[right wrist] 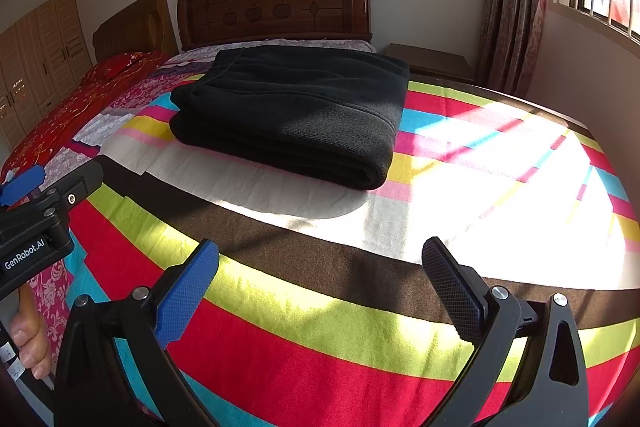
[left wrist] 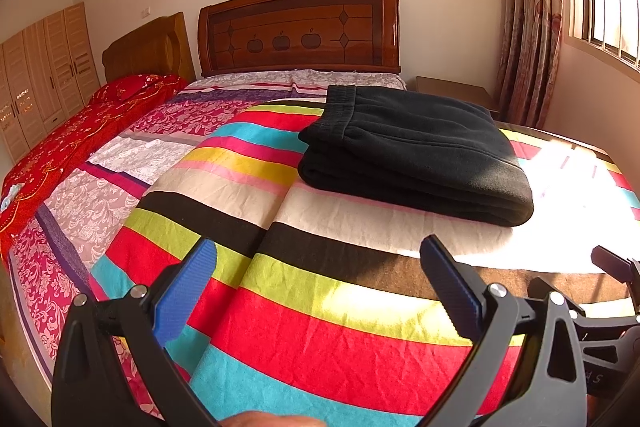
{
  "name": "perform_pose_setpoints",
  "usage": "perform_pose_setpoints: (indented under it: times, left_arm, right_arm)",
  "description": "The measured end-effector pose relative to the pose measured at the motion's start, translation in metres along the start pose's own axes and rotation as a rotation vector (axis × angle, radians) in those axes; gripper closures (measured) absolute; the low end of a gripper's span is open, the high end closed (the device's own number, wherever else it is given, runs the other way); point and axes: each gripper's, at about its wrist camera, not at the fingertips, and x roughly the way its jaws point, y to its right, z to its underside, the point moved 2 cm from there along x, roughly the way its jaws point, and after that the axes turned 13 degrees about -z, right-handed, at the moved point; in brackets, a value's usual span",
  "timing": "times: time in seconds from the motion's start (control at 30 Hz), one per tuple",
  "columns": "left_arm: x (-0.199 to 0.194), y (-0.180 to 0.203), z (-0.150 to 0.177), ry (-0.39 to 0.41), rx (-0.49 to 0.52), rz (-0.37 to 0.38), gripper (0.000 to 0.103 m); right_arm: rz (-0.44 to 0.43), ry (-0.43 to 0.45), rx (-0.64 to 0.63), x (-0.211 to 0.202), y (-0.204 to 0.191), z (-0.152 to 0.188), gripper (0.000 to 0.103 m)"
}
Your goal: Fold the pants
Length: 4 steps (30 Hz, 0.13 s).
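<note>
Both claws, left claw (left wrist: 318, 267) and right claw (right wrist: 320, 263), gape wide, empty.
Folded black pants (right wrist: 296, 111) lie well apart on the striped bedspread (right wrist: 320, 339), bare cloth between.

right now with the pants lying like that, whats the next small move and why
Probably just draw both grippers back and stop. The black pants already lie in a compact folded stack on the striped blanket, waistband on top, and the left gripper and right gripper hang open and apart from the cloth.
</note>
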Motion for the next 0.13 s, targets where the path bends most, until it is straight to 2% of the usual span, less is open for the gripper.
perform_pose_setpoints:
  times: [0.13]
  left_arm:
    - [-0.0013, 0.0038, 0.0007, 0.008, 0.02, -0.008, 0.002]
  right_arm:
    - [-0.001, -0.001, 0.001, 0.0001, 0.0003, -0.0001, 0.005]
